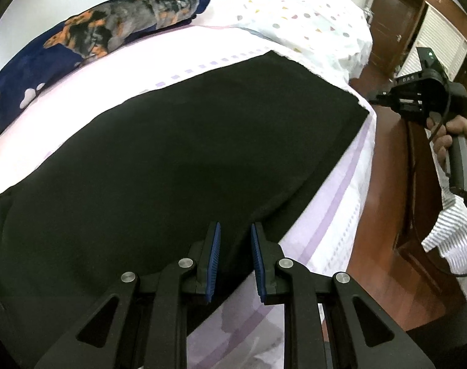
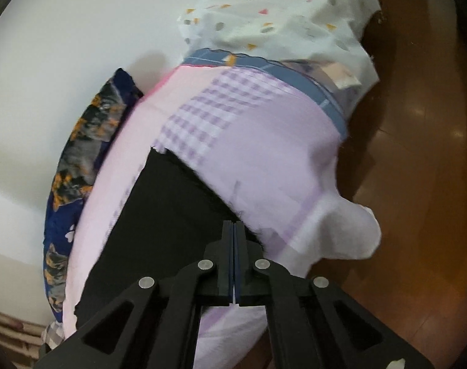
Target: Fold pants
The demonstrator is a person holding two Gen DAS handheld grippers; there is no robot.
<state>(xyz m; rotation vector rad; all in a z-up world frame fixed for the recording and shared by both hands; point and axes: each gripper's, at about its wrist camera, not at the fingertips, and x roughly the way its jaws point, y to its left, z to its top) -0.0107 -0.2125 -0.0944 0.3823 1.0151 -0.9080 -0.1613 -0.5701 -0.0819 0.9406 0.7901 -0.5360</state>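
The black pants (image 1: 178, 153) lie flat and smooth across the pink and lilac bed sheet (image 1: 335, 203). My left gripper (image 1: 235, 230) is open, its blue pads above the pants' near edge, holding nothing. In the right wrist view the pants (image 2: 172, 209) run away from me as a long black strip. My right gripper (image 2: 235, 227) is shut, its fingers pressed together over the pants' right edge; no cloth shows between them. It also shows in the left wrist view (image 1: 378, 100), held in a hand at the pants' far right corner.
A dark blue pillow with orange and grey print (image 1: 89, 40) lies along the wall side of the bed. A white dotted quilt (image 1: 313, 24) is heaped at the bed's end. Brown wooden floor (image 2: 418, 153) lies beyond the bed edge. A striped cloth (image 1: 452, 240) hangs at right.
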